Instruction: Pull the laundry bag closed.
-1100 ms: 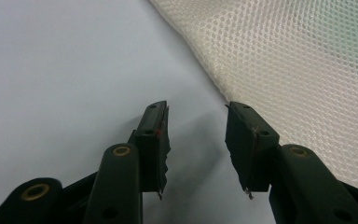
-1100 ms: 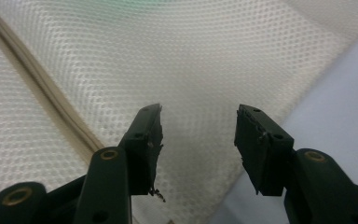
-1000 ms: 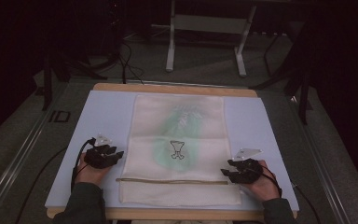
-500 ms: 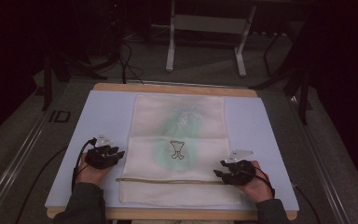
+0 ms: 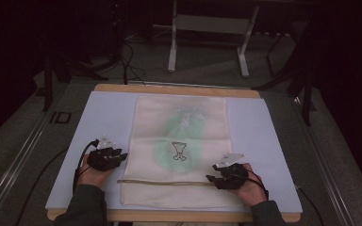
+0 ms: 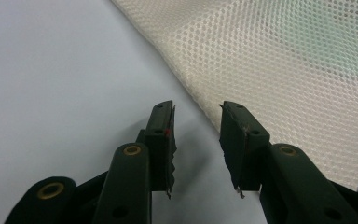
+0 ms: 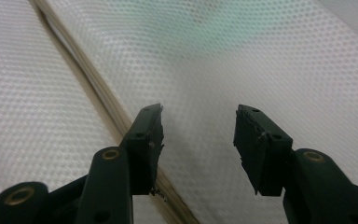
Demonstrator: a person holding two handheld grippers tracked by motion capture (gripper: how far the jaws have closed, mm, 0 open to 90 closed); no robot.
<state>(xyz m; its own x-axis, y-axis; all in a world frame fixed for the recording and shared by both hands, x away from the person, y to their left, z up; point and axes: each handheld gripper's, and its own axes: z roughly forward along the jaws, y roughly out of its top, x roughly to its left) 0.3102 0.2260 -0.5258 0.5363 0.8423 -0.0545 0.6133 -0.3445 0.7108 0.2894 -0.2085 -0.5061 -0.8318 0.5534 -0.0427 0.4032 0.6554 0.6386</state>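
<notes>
The mesh laundry bag [image 5: 179, 150] lies flat in the middle of the worktop [image 5: 273, 141], its drawstring [image 5: 165, 182] across the near part. At 9 o'clock of it, the left gripper [image 6: 196, 135] has been closing its fingers [image 6: 161, 140] a little; they are apart, holding nothing, beside the bag's edge, so a grab could miss the thin mesh. At 4 o'clock, the right gripper [image 7: 198, 144] stands with fingers apart above the mesh; it may catch only one layer.

Dark grey-green sleeves cover both forearms at the bottom edge of the high view. Each hand carries a black claw, the left claw [image 5: 120, 156] and right claw [image 5: 210, 173], topped by a grey three-cornered plate, trailing black cable. Brass-coloured rivets stud the matte black jaw arms.
</notes>
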